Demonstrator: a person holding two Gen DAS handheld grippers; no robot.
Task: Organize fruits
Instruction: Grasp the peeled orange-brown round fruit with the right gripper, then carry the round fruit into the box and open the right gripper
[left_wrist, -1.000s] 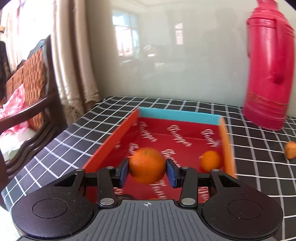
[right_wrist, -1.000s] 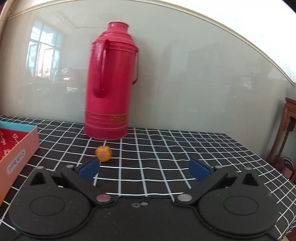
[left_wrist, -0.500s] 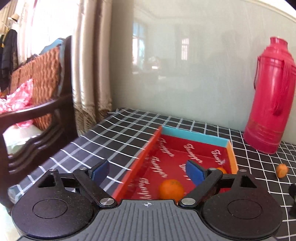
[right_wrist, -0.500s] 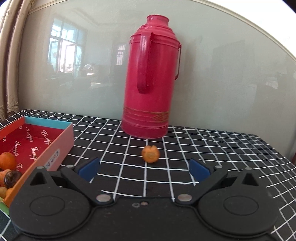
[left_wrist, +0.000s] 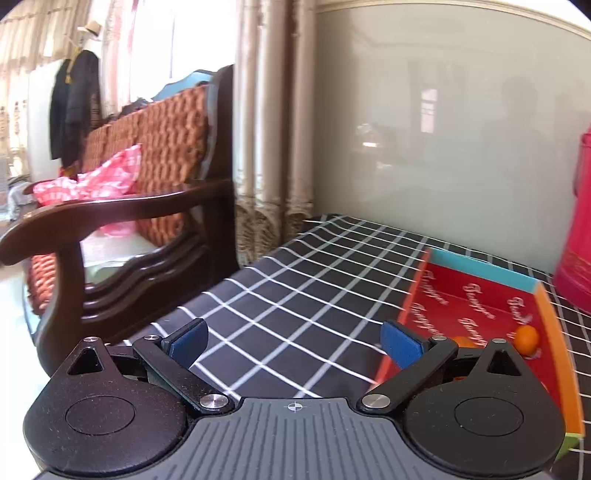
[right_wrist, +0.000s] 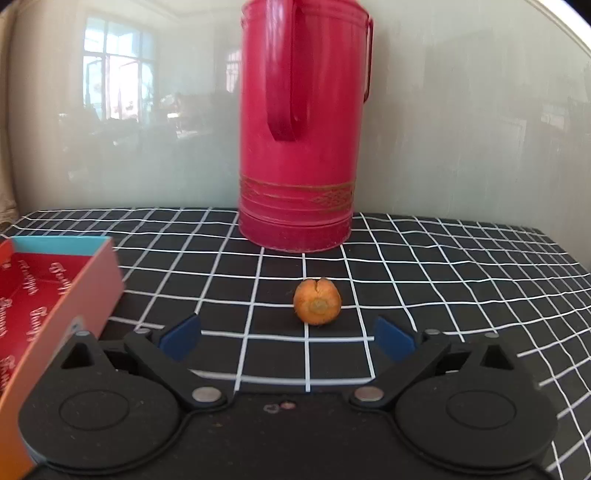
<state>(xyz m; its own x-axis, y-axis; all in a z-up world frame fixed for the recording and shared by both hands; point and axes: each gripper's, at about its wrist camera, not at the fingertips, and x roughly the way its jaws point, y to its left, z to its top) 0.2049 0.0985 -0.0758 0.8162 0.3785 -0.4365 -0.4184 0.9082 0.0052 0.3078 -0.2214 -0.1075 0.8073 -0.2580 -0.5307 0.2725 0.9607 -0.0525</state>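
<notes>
Only your left view shows the wooden chair (left_wrist: 122, 236) and curtains (left_wrist: 273, 129); only your right view shows the lone small orange (right_wrist: 317, 301) on the black checked cloth (right_wrist: 443, 266), before the red flask (right_wrist: 299, 147). Your left gripper (left_wrist: 293, 341) has just opened wide, empty. Your right gripper (right_wrist: 286, 338) has just been closing a little, still wide, orange just ahead. The red box (left_wrist: 480, 291) holds an orange fruit (left_wrist: 526, 338)

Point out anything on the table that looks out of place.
One small orange fruit lies loose on the checked tablecloth in front of the red thermos, outside the red box where other fruits already sit.
</notes>
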